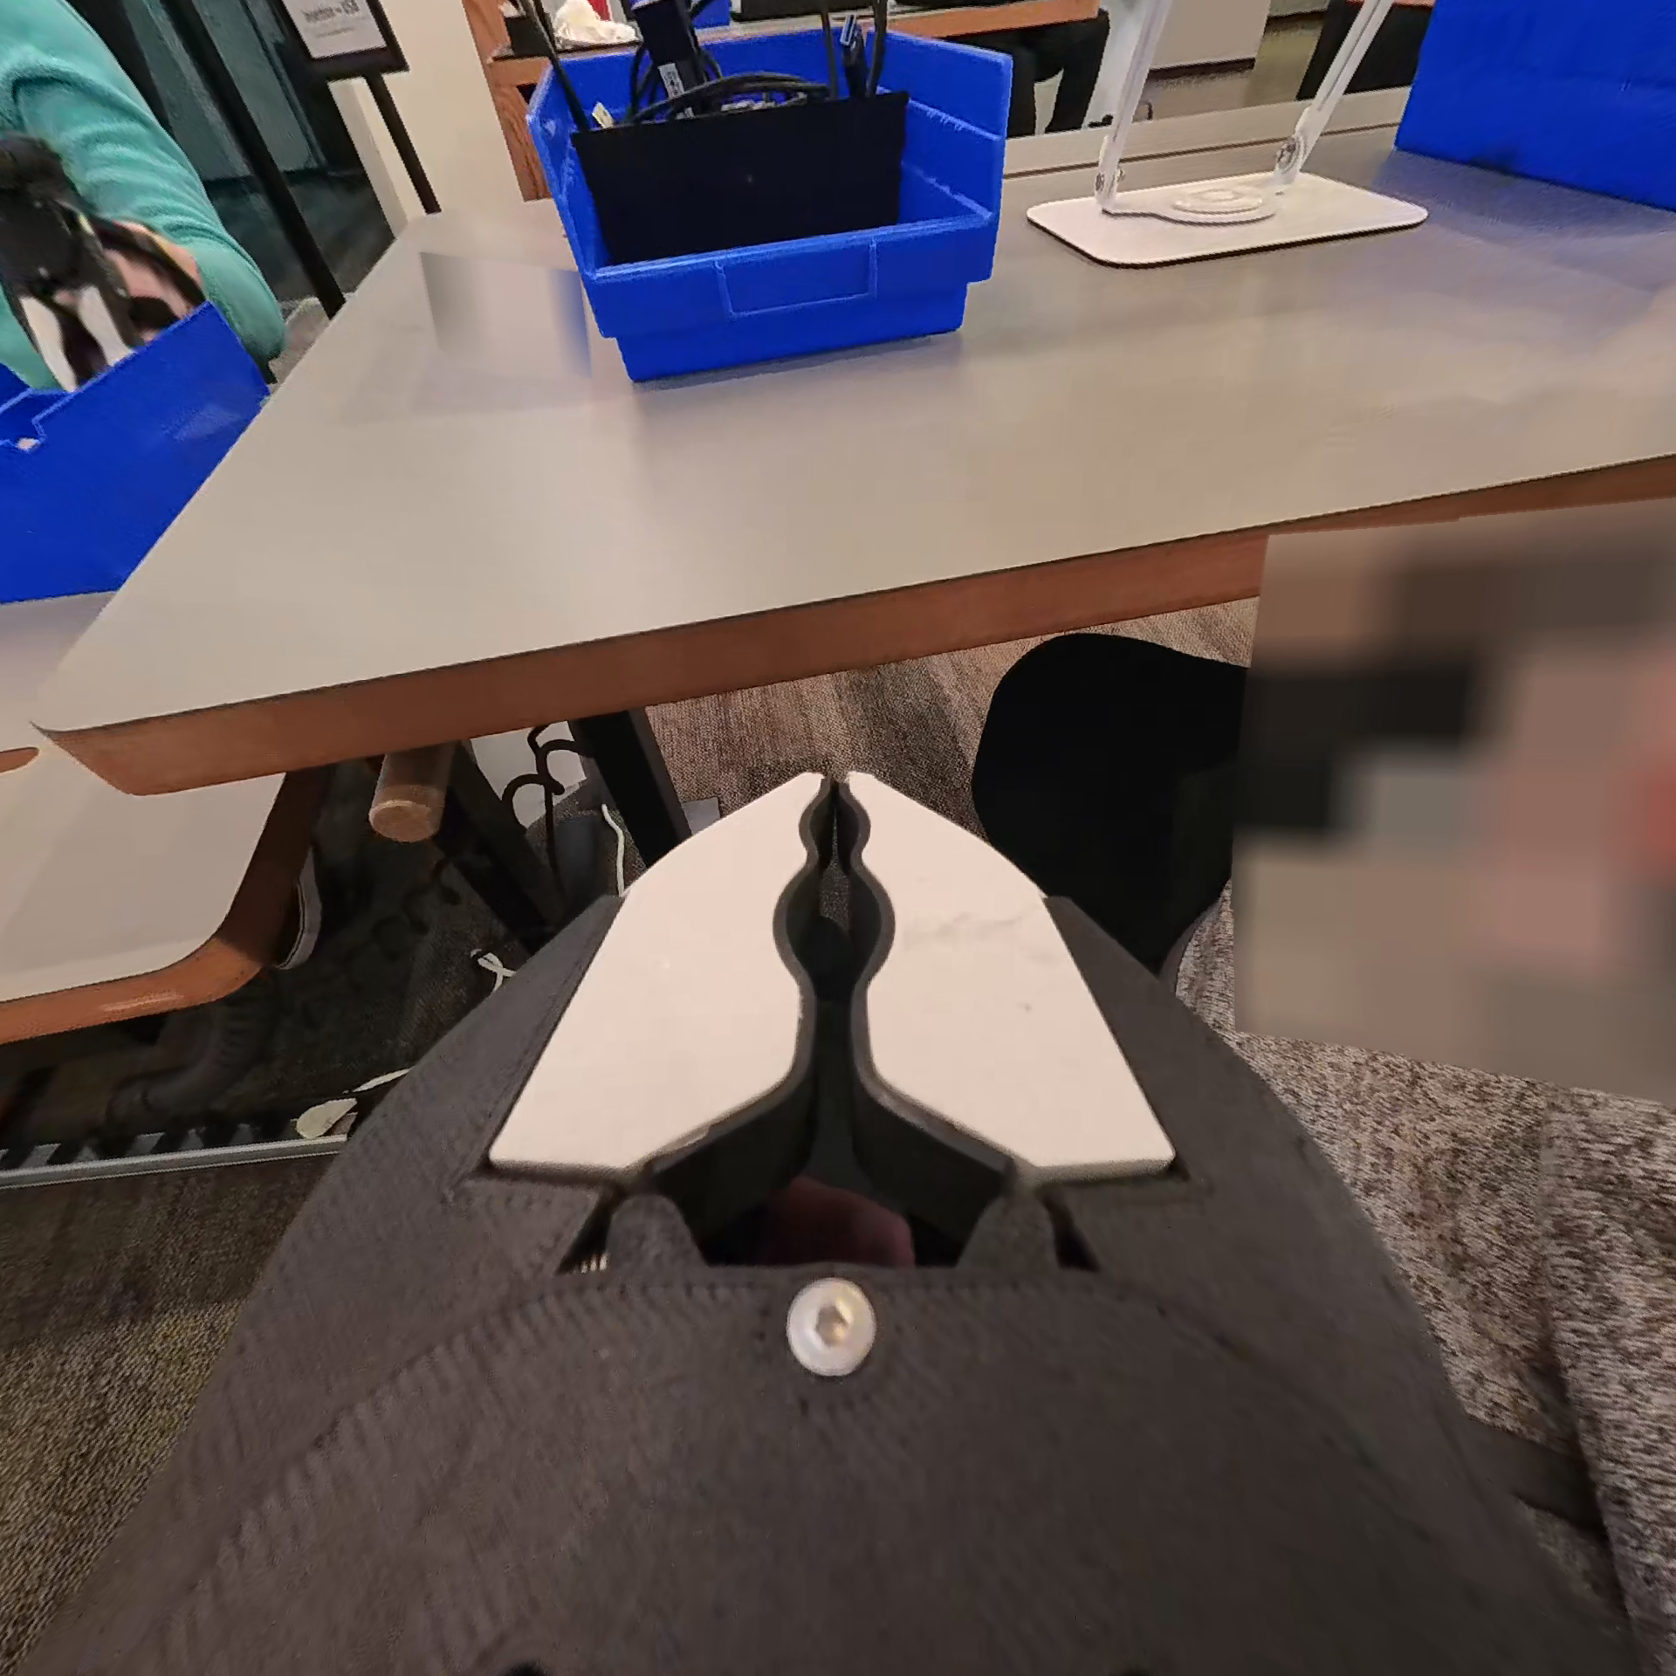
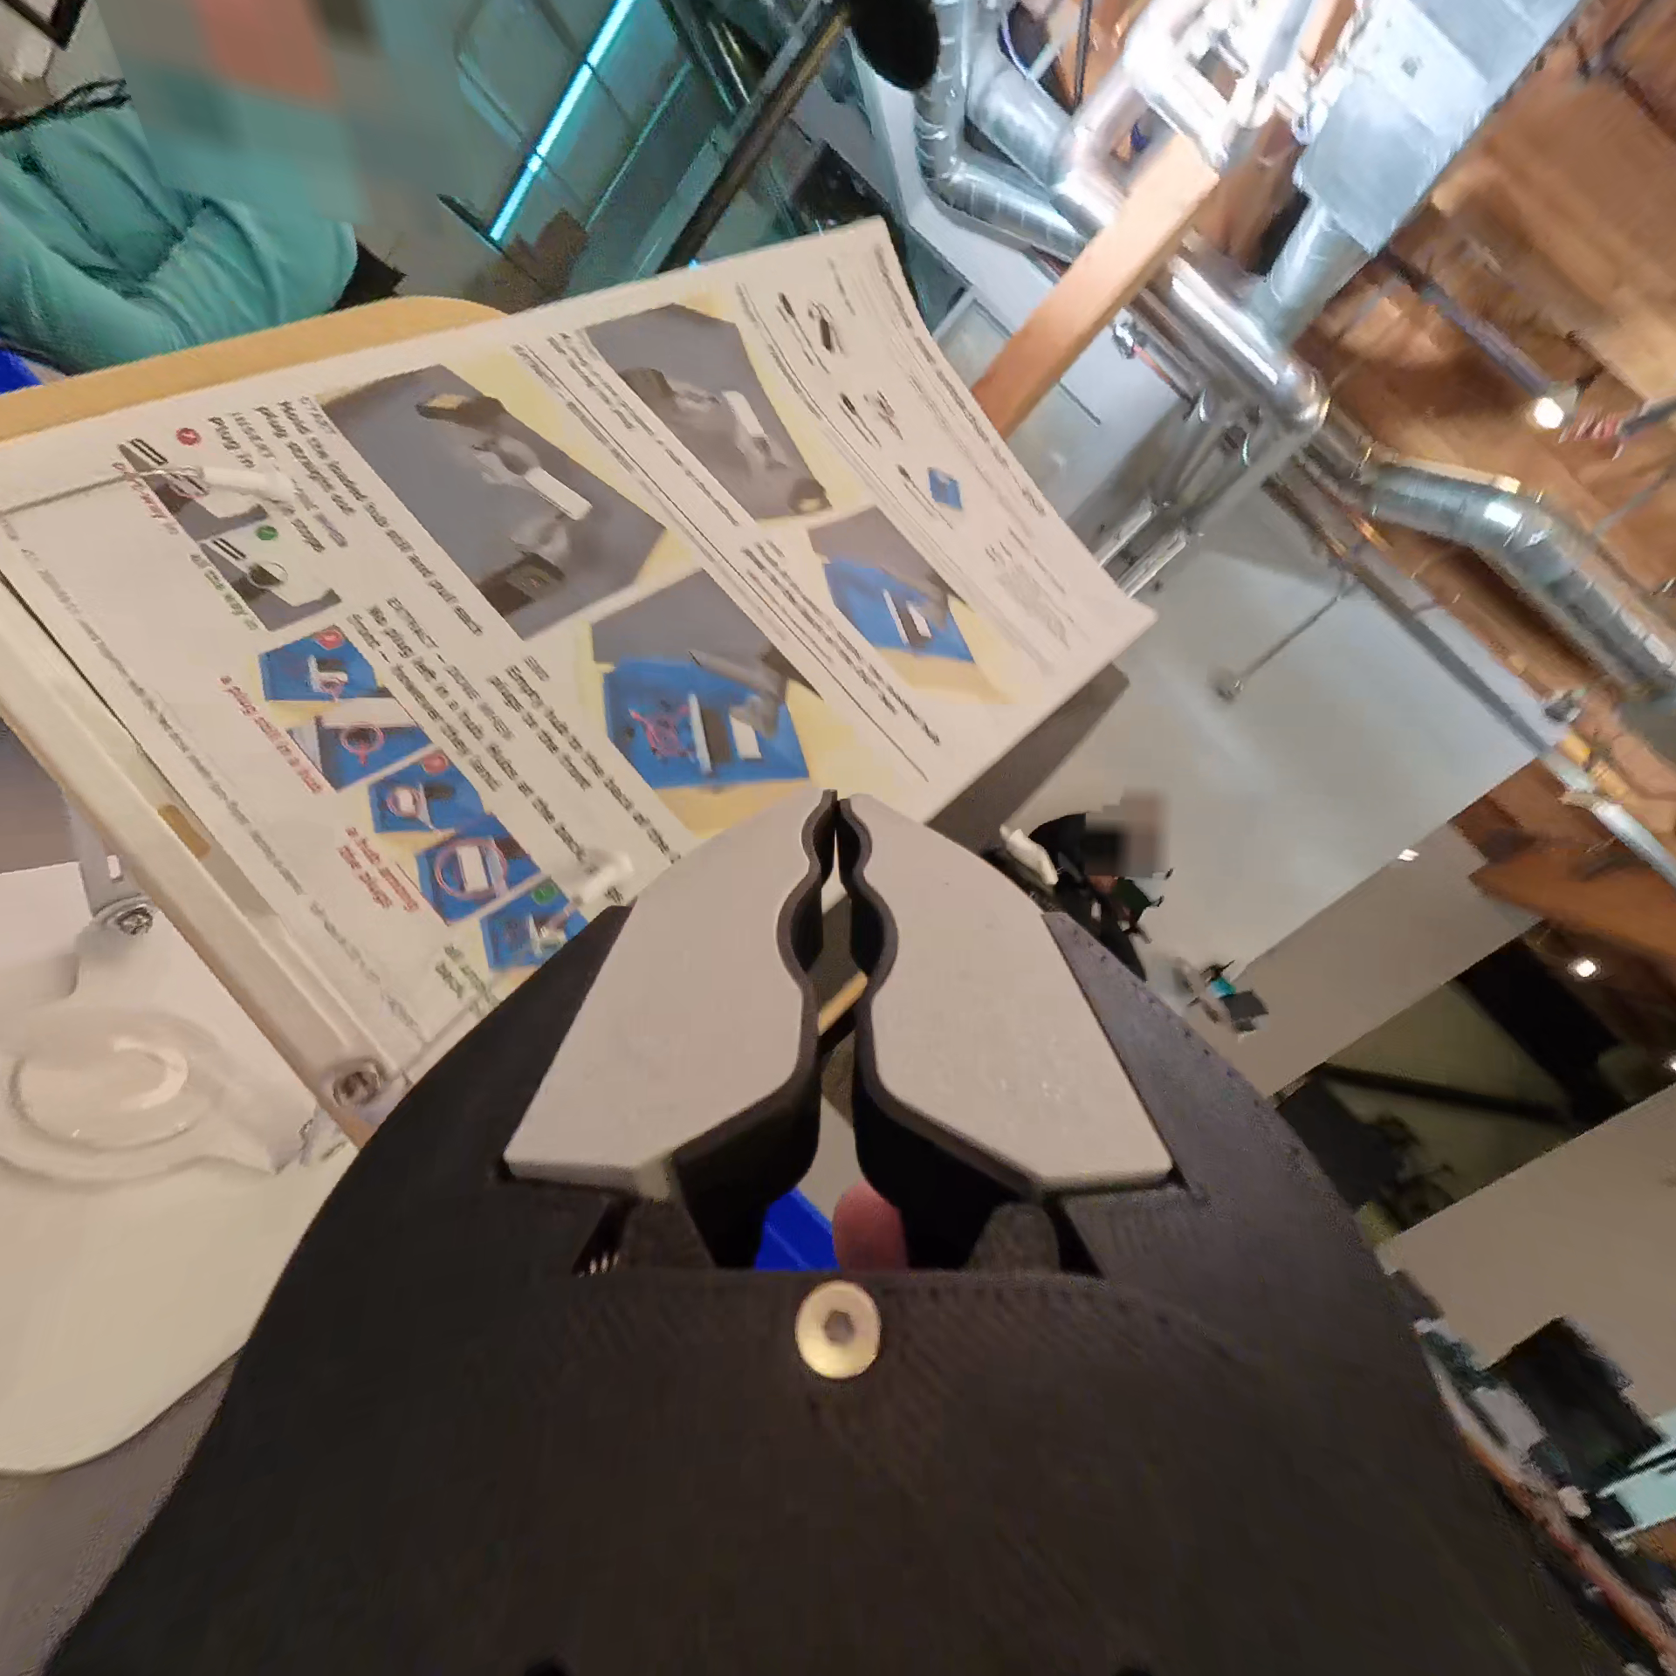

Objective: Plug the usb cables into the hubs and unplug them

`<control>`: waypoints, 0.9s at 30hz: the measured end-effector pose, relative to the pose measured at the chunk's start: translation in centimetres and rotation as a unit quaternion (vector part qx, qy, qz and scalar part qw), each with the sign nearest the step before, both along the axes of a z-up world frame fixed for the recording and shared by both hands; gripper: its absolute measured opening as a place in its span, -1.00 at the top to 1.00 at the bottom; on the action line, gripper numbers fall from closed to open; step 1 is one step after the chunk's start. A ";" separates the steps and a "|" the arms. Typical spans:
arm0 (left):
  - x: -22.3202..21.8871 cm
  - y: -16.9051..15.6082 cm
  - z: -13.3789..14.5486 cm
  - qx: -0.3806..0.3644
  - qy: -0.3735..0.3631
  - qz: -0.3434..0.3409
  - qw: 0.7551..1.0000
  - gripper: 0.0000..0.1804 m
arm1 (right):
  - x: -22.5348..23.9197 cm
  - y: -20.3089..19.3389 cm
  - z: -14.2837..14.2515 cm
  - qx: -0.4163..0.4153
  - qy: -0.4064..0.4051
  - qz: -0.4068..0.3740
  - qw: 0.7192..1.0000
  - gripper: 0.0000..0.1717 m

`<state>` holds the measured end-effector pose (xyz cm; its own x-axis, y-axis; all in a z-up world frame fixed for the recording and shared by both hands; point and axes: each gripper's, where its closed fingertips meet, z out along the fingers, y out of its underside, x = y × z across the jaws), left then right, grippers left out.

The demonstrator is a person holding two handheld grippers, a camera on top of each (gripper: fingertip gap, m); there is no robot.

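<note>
Cables [image 1: 725,91] in blue bin [image 1: 789,299]

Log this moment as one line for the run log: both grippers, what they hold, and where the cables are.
left gripper: shut, nothing held, below table edge | right gripper: shut, nothing held, facing instruction sheet | cables: in blue bin | plugging: not started

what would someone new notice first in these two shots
In the left wrist view, the bright blue plastic bin stuffed with black cables stands out at the far side of the grey table. In the right wrist view, a white printed instruction sheet with blue photos fills the left, just beyond the shut, empty right hand-held gripper.
</note>
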<state>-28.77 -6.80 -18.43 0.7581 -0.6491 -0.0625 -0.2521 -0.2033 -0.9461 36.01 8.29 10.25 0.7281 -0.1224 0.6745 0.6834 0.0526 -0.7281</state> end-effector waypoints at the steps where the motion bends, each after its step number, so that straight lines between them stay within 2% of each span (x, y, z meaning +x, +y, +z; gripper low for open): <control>1: -0.1 -0.1 0.1 0.001 -0.001 0.000 1.000 1.00 | -1.0 0.5 0.2 0.004 -0.015 -0.001 1.000 1.00; 6: -0.3 -0.4 0.1 0.001 -0.002 0.007 1.000 1.00 | -6.8 1.8 0.4 0.013 -0.023 0.053 0.998 1.00; 13: 0.1 -1.2 -0.9 0.000 0.029 0.006 1.000 1.00 | -9.0 3.7 0.5 0.026 -0.036 0.052 0.998 1.00; 16: -0.2 -1.5 -1.4 -0.005 0.034 0.011 0.999 1.00 | -8.0 4.5 0.4 0.040 -0.026 0.038 0.998 1.00; 20: -1.2 -1.7 -1.1 -0.004 0.028 0.028 0.999 1.00 | -3.7 6.3 -0.5 0.009 0.005 -0.008 1.000 1.00; 24: -2.1 -1.8 -1.2 -0.008 0.022 0.042 0.999 1.00 | -0.6 7.8 -2.7 -0.058 0.029 -0.038 0.997 1.00; 26: -2.3 -1.8 -1.3 -0.009 0.020 0.044 0.999 1.00 | 0.3 8.7 -4.8 -0.117 0.029 -0.054 0.991 0.99; 27: -2.3 -1.8 -1.4 -0.010 0.021 0.045 0.999 1.00 | 0.2 8.8 -4.8 -0.111 0.025 -0.049 0.992 1.00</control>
<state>-31.12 -8.62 -19.79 0.8103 -0.5802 -0.0826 -0.2708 -0.2456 -0.9308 36.17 17.12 5.43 0.7533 -0.0465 0.6560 0.6401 -0.1767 -0.7477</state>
